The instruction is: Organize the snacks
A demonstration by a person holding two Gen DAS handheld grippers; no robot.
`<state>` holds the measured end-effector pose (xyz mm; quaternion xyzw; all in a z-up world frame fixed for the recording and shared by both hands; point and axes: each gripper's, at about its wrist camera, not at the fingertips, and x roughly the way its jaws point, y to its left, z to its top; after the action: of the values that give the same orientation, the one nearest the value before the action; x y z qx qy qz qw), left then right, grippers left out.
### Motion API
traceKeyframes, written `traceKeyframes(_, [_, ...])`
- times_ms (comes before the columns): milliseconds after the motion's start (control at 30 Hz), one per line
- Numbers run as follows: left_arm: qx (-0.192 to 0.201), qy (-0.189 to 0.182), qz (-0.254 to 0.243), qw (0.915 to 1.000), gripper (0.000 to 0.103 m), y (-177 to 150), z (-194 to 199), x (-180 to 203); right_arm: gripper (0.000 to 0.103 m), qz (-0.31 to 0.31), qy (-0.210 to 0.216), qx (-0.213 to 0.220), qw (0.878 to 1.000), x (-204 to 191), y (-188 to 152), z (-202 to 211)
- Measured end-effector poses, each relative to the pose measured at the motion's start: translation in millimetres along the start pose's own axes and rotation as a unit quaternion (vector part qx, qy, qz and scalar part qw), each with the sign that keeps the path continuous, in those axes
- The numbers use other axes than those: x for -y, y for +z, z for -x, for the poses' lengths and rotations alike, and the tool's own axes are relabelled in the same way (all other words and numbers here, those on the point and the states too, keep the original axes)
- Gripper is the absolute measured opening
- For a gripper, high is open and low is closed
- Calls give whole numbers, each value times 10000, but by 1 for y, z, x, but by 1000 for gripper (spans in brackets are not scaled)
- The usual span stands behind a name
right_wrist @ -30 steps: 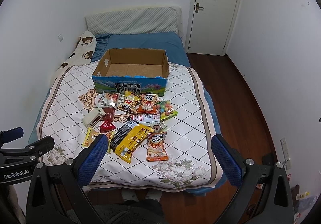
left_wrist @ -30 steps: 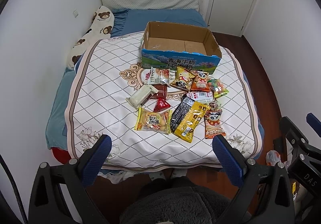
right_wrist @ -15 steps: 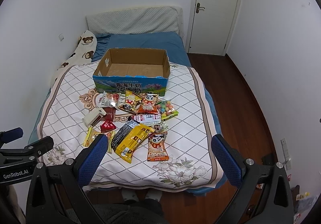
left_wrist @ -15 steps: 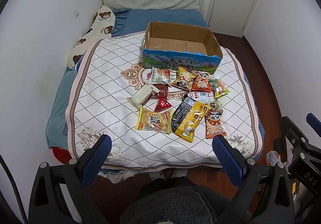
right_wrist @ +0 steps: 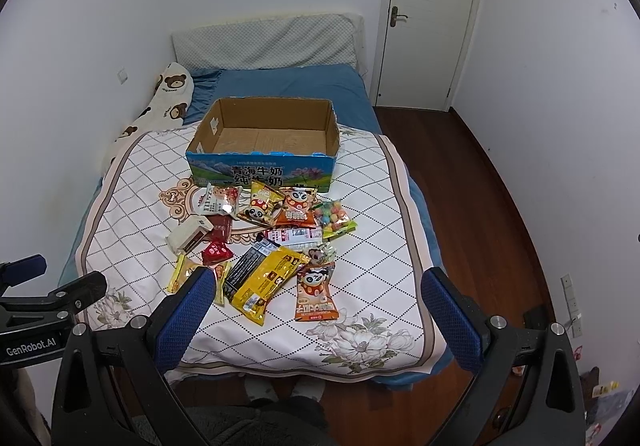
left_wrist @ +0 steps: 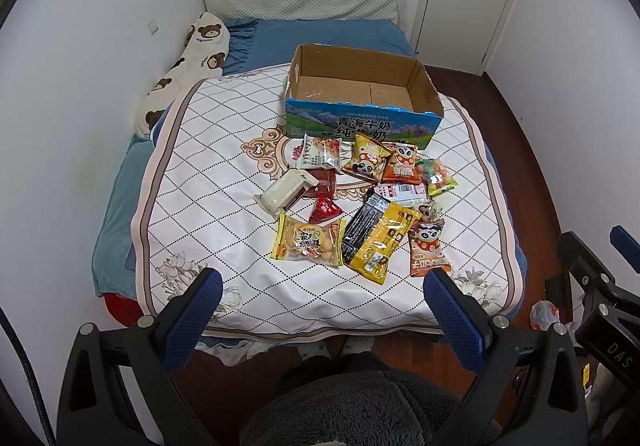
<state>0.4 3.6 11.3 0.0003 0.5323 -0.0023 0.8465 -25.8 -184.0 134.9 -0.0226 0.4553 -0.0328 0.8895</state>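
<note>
Even, soft room light (fisheye-bent, dark-vignetted corners).

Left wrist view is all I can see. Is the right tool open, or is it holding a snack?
Observer: The right tool is open, with nothing between its fingers.
Operator: Is there anything off to its right that I can't see?
Observer: A socket sits low on the wall there.
</note>
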Motion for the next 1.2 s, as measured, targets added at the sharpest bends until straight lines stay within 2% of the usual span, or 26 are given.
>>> traceKeyframes(367, [-27, -10, 23, 10000, 103, 0, 0, -3, 103, -53, 18, -38, 10000, -4, 4, 1])
traceKeyframes(533, [-145, -13, 146, 9998, 103, 5, -10, -9, 103, -130, 71, -162, 9998, -6, 8, -14])
traceKeyframes(700, [-544, 38, 467, 9974, 103, 17, -57, -25, 103, -320, 273, -521, 9978, -6, 7, -65])
traceKeyframes(833, [-1198, -84, 986, 9879, 103, 27, -118, -49, 103, -554, 496, -1078, 9914, -12, 1, -130])
traceKeyframes(900, [-1669, -357, 1401, 9753, 103, 29, -158, -64, 103, -719, 625, -1358, 9861, -15, -5, -168])
traceKeyframes(967, [-2115, -590, 1882, 9573, 103, 29, -196, -76, 103, -908, 672, -1475, 9826, -20, -11, -206])
traceKeyframes(1033, [-2575, -847, 2466, 9304, 102, 24, -240, -88, 103, -1063, 702, -1702, 9771, -24, -17, -241])
traceKeyframes(1133, [-3031, -1093, 3162, 8923, 102, 14, -288, -95, 103, -1300, 782, -2078, 9663, -30, -25, -291])
traceKeyframes(1200, [-3292, -1272, 3648, 8616, 102, 5, -321, -98, 103, -1377, 766, -2311, 9601, -37, -31, -322])
